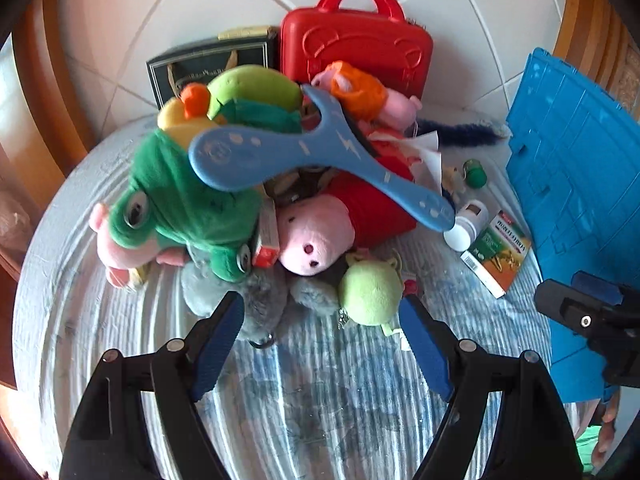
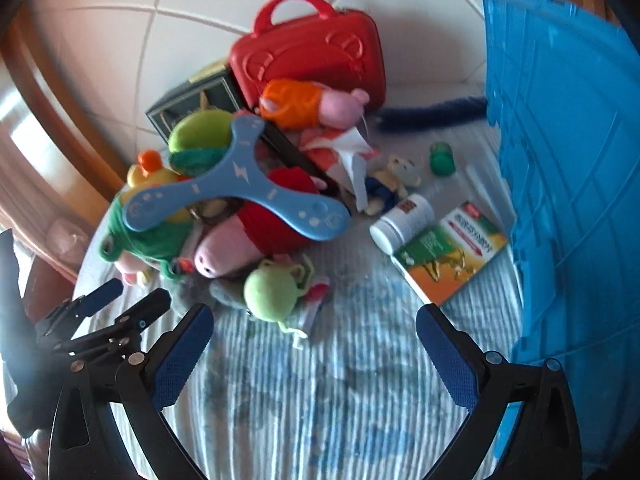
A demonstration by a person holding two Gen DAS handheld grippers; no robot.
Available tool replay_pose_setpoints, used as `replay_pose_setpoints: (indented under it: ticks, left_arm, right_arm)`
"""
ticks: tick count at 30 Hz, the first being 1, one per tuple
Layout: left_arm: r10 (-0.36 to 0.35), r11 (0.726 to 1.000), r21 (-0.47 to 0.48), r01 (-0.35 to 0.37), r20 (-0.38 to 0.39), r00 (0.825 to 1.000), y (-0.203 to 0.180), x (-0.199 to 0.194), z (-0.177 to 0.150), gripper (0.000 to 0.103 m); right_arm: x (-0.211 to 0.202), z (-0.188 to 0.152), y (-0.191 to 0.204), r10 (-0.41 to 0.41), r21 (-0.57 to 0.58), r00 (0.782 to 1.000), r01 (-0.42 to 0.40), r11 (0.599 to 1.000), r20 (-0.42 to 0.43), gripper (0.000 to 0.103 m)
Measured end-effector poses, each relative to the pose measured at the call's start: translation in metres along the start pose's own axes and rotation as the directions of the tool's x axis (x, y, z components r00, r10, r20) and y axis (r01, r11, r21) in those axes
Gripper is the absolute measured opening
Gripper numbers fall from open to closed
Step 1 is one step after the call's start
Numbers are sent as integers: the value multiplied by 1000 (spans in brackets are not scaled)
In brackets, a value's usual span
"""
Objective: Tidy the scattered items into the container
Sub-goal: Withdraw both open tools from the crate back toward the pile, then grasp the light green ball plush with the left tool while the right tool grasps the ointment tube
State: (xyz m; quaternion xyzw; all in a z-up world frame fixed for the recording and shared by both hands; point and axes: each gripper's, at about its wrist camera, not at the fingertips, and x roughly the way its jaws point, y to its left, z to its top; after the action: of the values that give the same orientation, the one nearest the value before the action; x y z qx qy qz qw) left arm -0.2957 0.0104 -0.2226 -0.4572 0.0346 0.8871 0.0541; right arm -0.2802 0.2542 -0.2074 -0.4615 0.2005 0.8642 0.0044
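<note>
A heap of toys lies on a striped cloth: a blue three-armed boomerang (image 1: 280, 152) (image 2: 236, 192) on top, a green frog plush (image 1: 176, 204), a pink pig plush (image 1: 316, 236) (image 2: 224, 248), a small pale green plush (image 1: 370, 290) (image 2: 272, 290) and a grey furry toy (image 1: 260, 296). The blue crate (image 1: 576, 168) (image 2: 568, 160) stands at the right. My left gripper (image 1: 320, 328) hangs open just before the grey toy and the pale green plush, nothing between its pads. My right gripper (image 2: 316, 336) is open over bare cloth, near the pale green plush.
A red toy case (image 1: 356, 44) (image 2: 308, 60) and a dark box (image 1: 208, 64) stand behind the heap. A white bottle (image 2: 400, 224), a green and orange carton (image 2: 448, 256), a little bear (image 2: 396, 184) and a green cap (image 2: 442, 160) lie between heap and crate. A person's hand (image 1: 604, 428) shows at lower right.
</note>
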Motion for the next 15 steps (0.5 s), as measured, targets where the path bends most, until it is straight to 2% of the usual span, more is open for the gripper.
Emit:
replay_pose_setpoints:
  ticks: [6,11,15]
  left_arm:
    - [18,998,63,-15,-41,999,-24,53,-17,80]
    - [0,997,80,4,-41,999,-40,83,-10,80]
    - [32,996,90,-26,-67,997,-45,114,-4,80]
  right_arm:
    - [51,-20,-23,-53,15,994,54,998,-99,103]
    - [58,-24,-36,-75,31,993,79,996,-90,103]
    - [62,-21,-40,-95,13,991,96,995,-91,103]
